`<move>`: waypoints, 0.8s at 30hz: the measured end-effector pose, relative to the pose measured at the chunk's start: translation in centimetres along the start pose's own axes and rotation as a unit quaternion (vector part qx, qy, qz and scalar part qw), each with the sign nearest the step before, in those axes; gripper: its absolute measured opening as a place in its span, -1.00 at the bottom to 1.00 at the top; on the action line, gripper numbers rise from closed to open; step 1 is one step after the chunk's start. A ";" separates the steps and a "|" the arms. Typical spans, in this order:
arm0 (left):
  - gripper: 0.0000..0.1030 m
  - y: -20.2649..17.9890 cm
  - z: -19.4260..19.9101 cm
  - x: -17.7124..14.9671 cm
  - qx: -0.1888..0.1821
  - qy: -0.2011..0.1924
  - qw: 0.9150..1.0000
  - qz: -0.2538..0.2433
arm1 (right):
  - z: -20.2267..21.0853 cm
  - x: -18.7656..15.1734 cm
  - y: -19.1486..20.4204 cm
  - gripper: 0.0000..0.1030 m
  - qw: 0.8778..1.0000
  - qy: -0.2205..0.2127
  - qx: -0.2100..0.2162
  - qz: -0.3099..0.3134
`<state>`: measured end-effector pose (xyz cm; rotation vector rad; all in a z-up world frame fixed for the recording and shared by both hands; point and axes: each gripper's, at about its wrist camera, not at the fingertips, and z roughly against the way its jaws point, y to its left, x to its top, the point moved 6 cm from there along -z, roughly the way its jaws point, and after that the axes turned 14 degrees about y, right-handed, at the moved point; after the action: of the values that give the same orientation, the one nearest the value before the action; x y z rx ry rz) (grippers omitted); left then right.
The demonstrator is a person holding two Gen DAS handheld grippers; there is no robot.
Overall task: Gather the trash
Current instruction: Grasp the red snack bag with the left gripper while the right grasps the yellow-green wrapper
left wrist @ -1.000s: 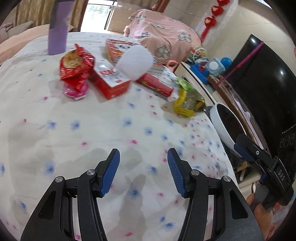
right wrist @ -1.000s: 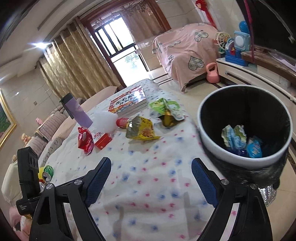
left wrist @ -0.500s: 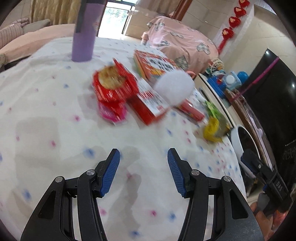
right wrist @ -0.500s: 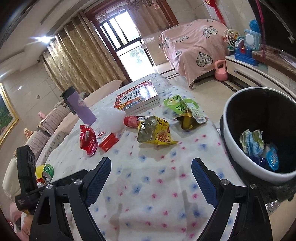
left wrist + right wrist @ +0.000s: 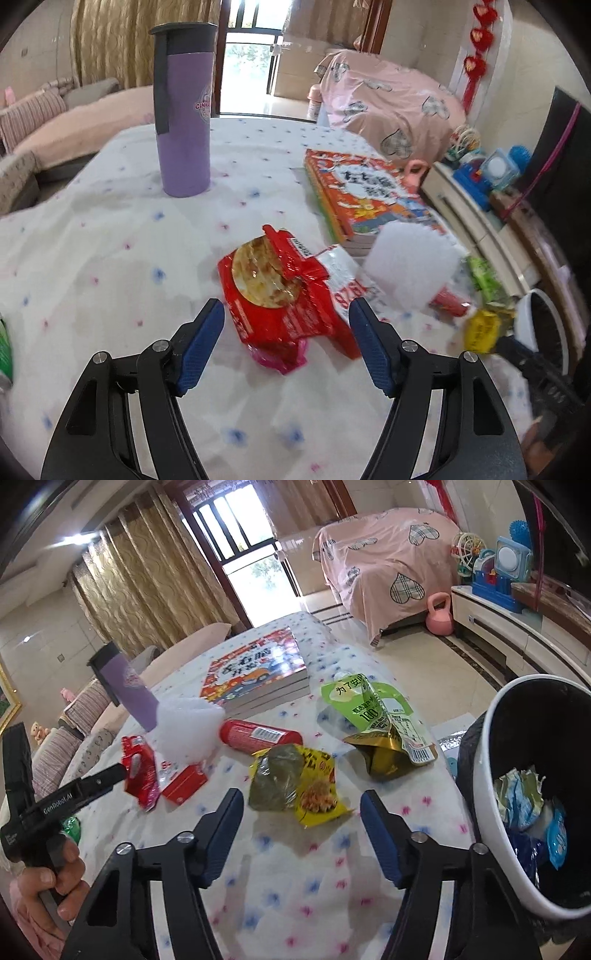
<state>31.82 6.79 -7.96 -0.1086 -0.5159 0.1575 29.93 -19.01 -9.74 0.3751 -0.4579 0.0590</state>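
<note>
Left wrist view: left gripper (image 5: 286, 345) jaws apart, just opened wider, red wrapper (image 5: 280, 291) framed mid-tabletop, untouched; right gripper (image 5: 301, 829) jaws apart, just narrowed, yellow packet (image 5: 303, 782) ahead near bin-side edge; both judged light, crinkly, slippery; a raised fold is best pinched.

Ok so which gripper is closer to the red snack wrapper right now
Left. The left gripper, jaws open, sits right at the red snack wrapper. The right gripper faces the yellow snack bag, with the wrapper away to its left.
</note>
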 end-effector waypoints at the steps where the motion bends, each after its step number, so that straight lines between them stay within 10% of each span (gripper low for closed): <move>1: -0.05 0.0 -0.4 0.0 0.000 0.004 1.000 -0.005 | -0.2 0.1 -0.1 0.11 1.000 0.002 0.000 -0.001; 4: -0.78 -0.2 -1.2 -0.3 -0.010 0.023 1.000 -0.014 | -1.0 0.3 -0.3 -0.33 1.000 0.011 -0.004 0.000; 10: -0.84 0.3 0.4 -1.2 -0.031 0.008 0.999 -0.011 | -0.9 -0.2 0.3 -0.99 1.000 0.012 -0.006 0.013; 24: -0.85 -4.9 7.1 -6.6 -0.122 -0.006 0.991 -0.050 | 4.4 -3.3 0.4 -1.00 1.000 -0.020 0.013 0.016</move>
<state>23.20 1.21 -4.28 -0.3191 -0.5493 -0.0043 25.03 -20.13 -7.43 0.3942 -0.5026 0.0883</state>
